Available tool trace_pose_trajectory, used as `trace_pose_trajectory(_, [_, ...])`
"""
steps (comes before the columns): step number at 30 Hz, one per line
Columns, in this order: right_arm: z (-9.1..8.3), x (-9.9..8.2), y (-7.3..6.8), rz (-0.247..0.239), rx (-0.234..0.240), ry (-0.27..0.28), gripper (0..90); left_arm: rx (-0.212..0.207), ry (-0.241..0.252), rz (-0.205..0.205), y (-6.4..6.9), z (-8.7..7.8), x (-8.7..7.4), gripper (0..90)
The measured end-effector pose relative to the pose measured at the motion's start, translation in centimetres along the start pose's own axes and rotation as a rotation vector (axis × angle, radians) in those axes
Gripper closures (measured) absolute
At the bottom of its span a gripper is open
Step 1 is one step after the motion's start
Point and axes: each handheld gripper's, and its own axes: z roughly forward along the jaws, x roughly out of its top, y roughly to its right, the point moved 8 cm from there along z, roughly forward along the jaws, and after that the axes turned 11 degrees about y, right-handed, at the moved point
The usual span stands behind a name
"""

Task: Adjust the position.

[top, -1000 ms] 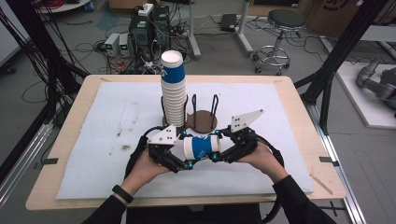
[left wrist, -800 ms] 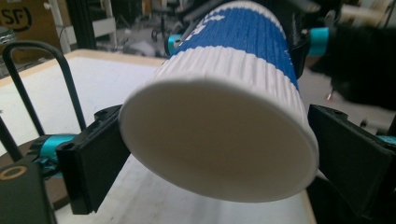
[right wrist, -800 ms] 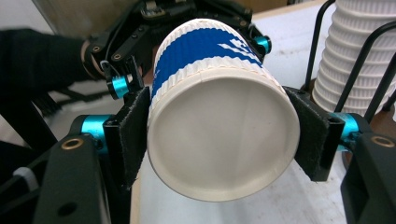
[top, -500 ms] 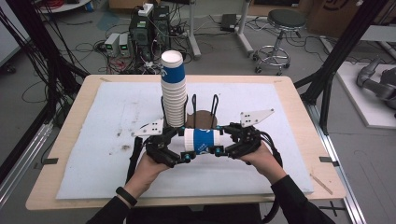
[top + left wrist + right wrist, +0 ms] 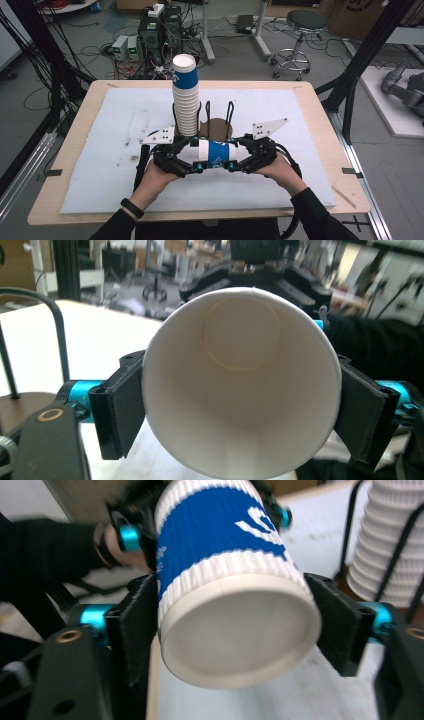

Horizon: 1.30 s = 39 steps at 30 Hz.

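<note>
One paper cup (image 5: 216, 155), blue-banded with white ribbed ends, lies on its side in the air just above the surface (image 5: 300, 150), long axis running left to right. Its open mouth faces the left hand-held gripper (image 5: 196, 156), clamped across the rim after closing in. The base faces the right hand-held gripper (image 5: 235, 155), whose jaws have just been opening; I can't tell if they still press. The white lettering is unreadable. Behind stands a cup stack (image 5: 185, 95) in a wire holder (image 5: 229, 117).
</note>
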Motion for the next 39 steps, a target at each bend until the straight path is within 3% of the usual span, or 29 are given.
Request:
trace_pose_trajectory(5, [-0.1, -0.1, -0.2, -0.039, -0.013, -0.069, 22.1, -0.001, -0.041, 0.016, 0.1, 0.0, 0.0, 19.7])
trace_pose_trajectory(6, [-0.1, 0.0, -0.2, -0.054, -0.019, -0.077, 21.6, 0.004, -0.091, 0.032, 0.1, 0.1, -0.3, 19.6])
trace_pose_trajectory(8, [-0.2, -0.1, -0.2, -0.067, -0.026, -0.095, 21.4, 0.011, -0.12, 0.049, 0.1, 0.1, -0.5, 19.6])
trace_pose_trajectory(9, [-0.4, -0.1, -0.2, -0.122, -0.041, -0.151, 20.6, 0.016, -0.153, 0.063, 0.1, 0.2, -0.7, 19.6])
trace_pose_trajectory(10, [-0.4, -0.2, -0.3, -0.141, -0.046, -0.176, 20.6, 0.02, -0.205, 0.098, 0.3, 0.4, -0.9, 19.6])
trace_pose_trajectory(11, [-0.3, -0.3, -0.4, -0.158, -0.048, -0.197, 20.6, 0.019, -0.221, 0.11, 0.4, 0.5, -0.9, 19.6])
trace_pose_trajectory(14, [0.0, -0.8, -0.5, -0.179, -0.047, -0.243, 20.6, 0.017, -0.239, 0.123, 0.6, 0.7, -1.0, 19.6])
trace_pose_trajectory(16, [0.7, -1.9, -0.6, -0.201, -0.05, -0.315, 20.7, 0.018, -0.272, 0.141, 0.8, 0.9, -1.1, 19.6])
trace_pose_trajectory(17, [0.7, -1.9, -0.6, -0.201, -0.05, -0.315, 20.7, 0.018, -0.272, 0.141, 0.8, 0.9, -1.1, 19.6])
trace_pose_trajectory(19, [1.4, -2.6, -0.6, -0.229, -0.049, -0.357, 28.1, 0.013, -0.273, 0.143, 0.9, 0.9, -1.1, 19.7])
trace_pose_trajectory(23, [1.5, -2.7, -0.5, -0.238, -0.042, -0.345, 29.2, 0.014, -0.236, 0.142, 1.0, 0.9, -0.7, 17.8])
trace_pose_trajectory(25, [1.4, -2.3, -0.4, -0.21, -0.022, -0.292, 29.1, 0.029, -0.158, 0.135, 1.0, 0.9, -0.1, 15.9])
trace_pose_trajectory(26, [1.4, -2.1, -0.5, -0.2, -0.015, -0.277, 29.1, 0.029, -0.158, 0.135, 1.0, 0.9, -0.1, 14.9])
trace_pose_trajectory(27, [1.3, -1.9, -0.5, -0.19, -0.016, -0.257, 29.1, 0.039, -0.11, 0.113, 0.9, 1.0, 0.2, 12.8])
trace_pose_trajectory(29, [1.2, -1.7, -0.5, -0.185, -0.012, -0.231, 29.1, 0.046, -0.09, 0.106, 0.9, 0.9, 0.4, 8.3])
trace_pose_trajectory(30, [1.0, -1.4, -0.5, -0.166, -0.005, -0.187, 29.1, 0.047, -0.039, 0.074, 0.8, 0.8, 0.8, 7.5])
trace_pose_trajectory(31, [0.9, -1.3, -0.5, -0.155, -0.001, -0.17, 29.1, 0.047, -0.039, 0.074, 0.8, 0.8, 0.8, 7.5])
trace_pose_trajectory(32, [0.9, -1.3, -0.5, -0.155, -0.001, -0.17, 29.1, 0.047, -0.009, 0.05, 0.7, 0.8, 1.0, 7.5])
trace_pose_trajectory(33, [0.8, -1.0, -0.4, -0.143, 0.003, -0.122, 29.1, 0.042, 0.044, 0.003, 0.7, 0.7, 1.3, 7.2])
trace_pose_trajectory(35, [0.8, -0.8, -0.5, -0.113, 0.013, -0.079, 29.1, 0.037, 0.058, -0.012, 0.6, 0.7, 1.4, 7.2])
trace_pose_trajectory(39, [0.9, -0.6, -0.6, -0.097, 0.02, -0.044, 29.1, 0.024, 0.082, -0.039, 0.7, 1.2, 1.2, 7.2])
